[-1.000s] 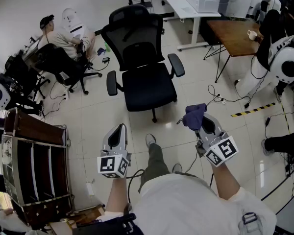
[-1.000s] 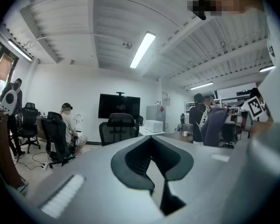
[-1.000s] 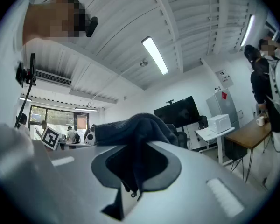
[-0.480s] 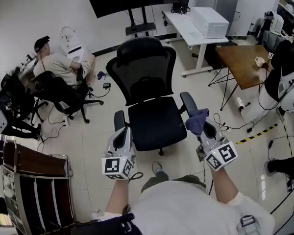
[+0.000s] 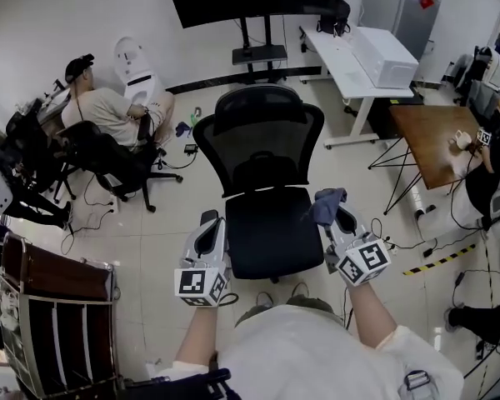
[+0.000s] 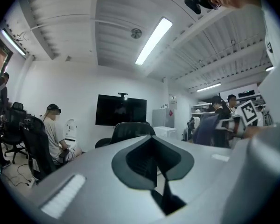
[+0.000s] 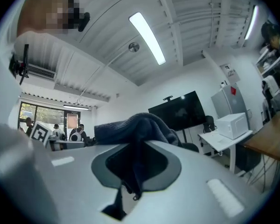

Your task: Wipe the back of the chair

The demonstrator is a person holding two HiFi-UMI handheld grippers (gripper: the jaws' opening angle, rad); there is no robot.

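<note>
Facing the front of the black chair, the person holds both tools low over the near edge of its seat, one at each side. The right tongs pinch a dark blue cloth. The right gripper view shows the fabric bunched over the tips with a fold trapped between the jaws. The left tongs are pressed together with nothing between them, as the left gripper view confirms. The mesh backrest stands upright beyond the seat, well apart from the cloth, and nothing touches it.

Assessment: the step in hand is the approach, and wiping has not yet begun. The next move calls for carrying the cloth up and forward to the backrest, laying a flat face of fabric against the mesh and drawing it across. An office chair of this kind is likely to swivel or roll under pressure, so the empty left tongs could steady the frame. The rear face of the backrest is out of sight from this position, and reaching it may require stepping round.
</note>
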